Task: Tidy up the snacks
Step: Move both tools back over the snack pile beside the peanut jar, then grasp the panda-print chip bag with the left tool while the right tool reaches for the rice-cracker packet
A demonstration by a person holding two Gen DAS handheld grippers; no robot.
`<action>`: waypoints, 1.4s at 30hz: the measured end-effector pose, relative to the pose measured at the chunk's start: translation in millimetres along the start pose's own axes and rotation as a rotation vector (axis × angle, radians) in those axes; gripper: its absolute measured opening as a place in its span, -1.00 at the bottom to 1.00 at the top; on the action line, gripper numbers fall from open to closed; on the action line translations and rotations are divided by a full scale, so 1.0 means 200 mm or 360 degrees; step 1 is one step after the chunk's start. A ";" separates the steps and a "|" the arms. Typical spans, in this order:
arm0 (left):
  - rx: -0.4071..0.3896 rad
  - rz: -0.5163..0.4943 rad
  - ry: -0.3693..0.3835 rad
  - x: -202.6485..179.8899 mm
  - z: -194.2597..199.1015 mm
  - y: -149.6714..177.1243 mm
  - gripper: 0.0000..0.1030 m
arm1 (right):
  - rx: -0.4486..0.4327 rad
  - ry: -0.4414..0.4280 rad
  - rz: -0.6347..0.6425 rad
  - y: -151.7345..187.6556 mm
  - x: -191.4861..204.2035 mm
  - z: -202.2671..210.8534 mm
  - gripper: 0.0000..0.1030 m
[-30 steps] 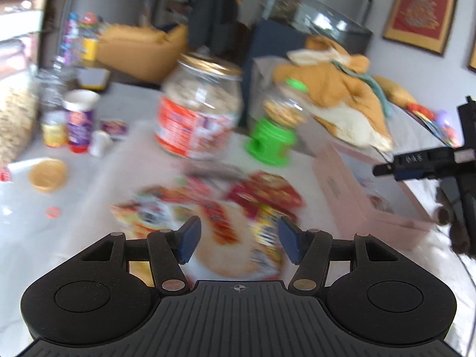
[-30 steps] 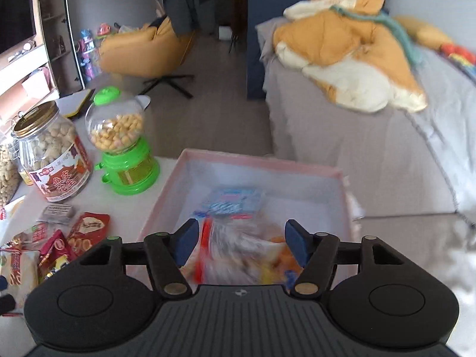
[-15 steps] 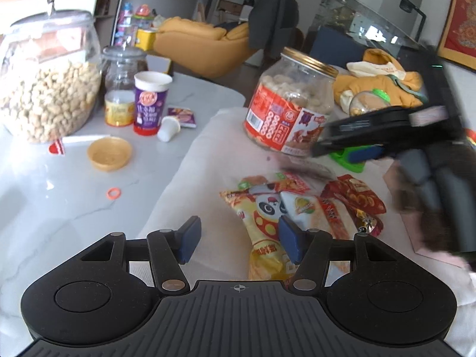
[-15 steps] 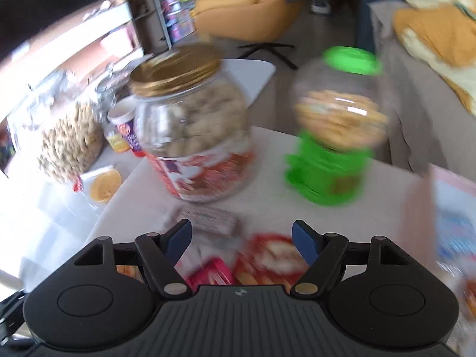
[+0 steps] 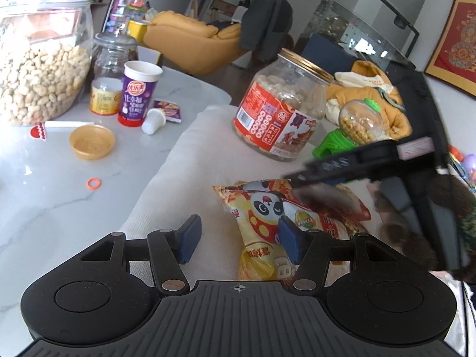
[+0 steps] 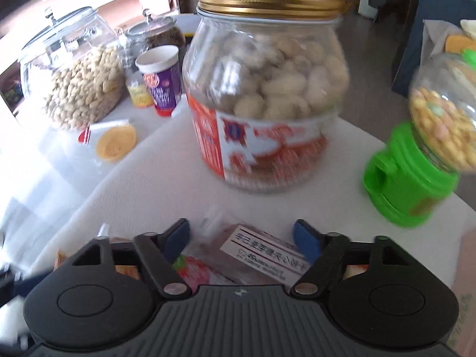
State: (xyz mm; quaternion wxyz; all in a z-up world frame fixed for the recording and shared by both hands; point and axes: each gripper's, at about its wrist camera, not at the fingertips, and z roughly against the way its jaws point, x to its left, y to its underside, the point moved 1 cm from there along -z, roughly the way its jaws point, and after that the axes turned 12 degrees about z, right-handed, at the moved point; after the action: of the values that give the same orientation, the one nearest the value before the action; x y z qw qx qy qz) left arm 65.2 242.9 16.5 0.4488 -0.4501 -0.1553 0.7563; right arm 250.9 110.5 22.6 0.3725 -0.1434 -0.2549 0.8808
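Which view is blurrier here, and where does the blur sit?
Right wrist view: motion smear across the gold-lidded clear jar and green candy dispenser. Left wrist view: mostly sharp; only the right gripper crossing at right is smeared.

The clear plastic jar with the red paper label [image 6: 264,95] wears a shiny gold metal lid [image 6: 267,0]; it stands on a matt white woven cloth [image 5: 184,178], left of which lies glossy grey-veined marble tabletop [image 5: 44,202], and in front a glossy yellow foil panda packet [image 5: 261,217]
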 end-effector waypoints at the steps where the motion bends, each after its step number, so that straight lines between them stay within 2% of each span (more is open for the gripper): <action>1: -0.0003 0.0000 -0.0004 0.00 0.00 0.00 0.19 | 0.0014 -0.0024 -0.0015 0.02 -0.02 0.03 0.04; 5: -0.0018 -0.0014 -0.0008 -0.02 0.06 0.00 0.13 | 0.0062 -0.0131 -0.0123 0.08 -0.07 0.10 -0.13; 10: 0.0016 -0.0045 0.0083 -0.11 0.15 0.03 -0.01 | 0.0050 -0.0141 -0.0218 0.20 -0.09 0.17 -0.11; 13: 0.0040 -0.0167 0.0093 -0.22 0.18 0.08 -0.02 | 0.0011 -0.0122 -0.0207 0.25 -0.09 0.23 -0.11; 15: 0.0064 -0.0276 0.0059 -0.29 0.17 0.11 -0.02 | -0.0032 -0.0092 -0.0183 0.27 -0.08 0.29 -0.08; 17: 0.0110 -0.0404 -0.0017 -0.37 0.13 0.16 -0.01 | -0.0080 -0.0067 -0.0164 0.28 -0.08 0.36 0.13; 19: 0.0130 -0.0531 -0.0094 -0.44 0.09 0.21 -0.01 | -0.0112 -0.0067 -0.0170 0.31 -0.09 0.44 0.24; 21: 0.0139 -0.0625 -0.0156 -0.50 0.05 0.26 0.04 | -0.0131 -0.0094 -0.0174 0.35 -0.10 0.50 0.25; 24: 0.0104 -0.0691 -0.0186 -0.55 0.00 0.29 0.06 | -0.0140 -0.0137 -0.0203 0.44 -0.11 0.57 0.26; 30: 0.0183 -0.0676 -0.0144 -0.60 -0.03 0.29 0.06 | -0.0147 -0.0220 -0.0317 0.58 -0.14 0.55 0.26; 33: 0.0171 -0.0682 -0.0177 -0.60 -0.02 0.28 0.05 | -0.0171 -0.0316 -0.0416 0.63 -0.16 0.52 0.26; 36: 0.0141 -0.0640 -0.0190 -0.58 0.01 0.25 0.03 | -0.0214 -0.0311 -0.0416 0.66 -0.14 0.51 0.24; 39: 0.0058 -0.0500 -0.0187 -0.50 0.07 0.16 0.04 | -0.0232 -0.0293 -0.0386 0.67 -0.11 0.52 0.24; 42: -0.0039 -0.0286 -0.0275 -0.35 0.11 0.05 -0.01 | -0.0269 -0.0284 -0.0361 0.70 -0.06 0.54 0.28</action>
State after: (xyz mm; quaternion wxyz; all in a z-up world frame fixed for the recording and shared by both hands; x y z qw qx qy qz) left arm 54.8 184.6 60.3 0.4940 -0.3730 -0.2424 0.7470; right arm 130.3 -17.1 35.0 0.4321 -0.0657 -0.3746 0.8177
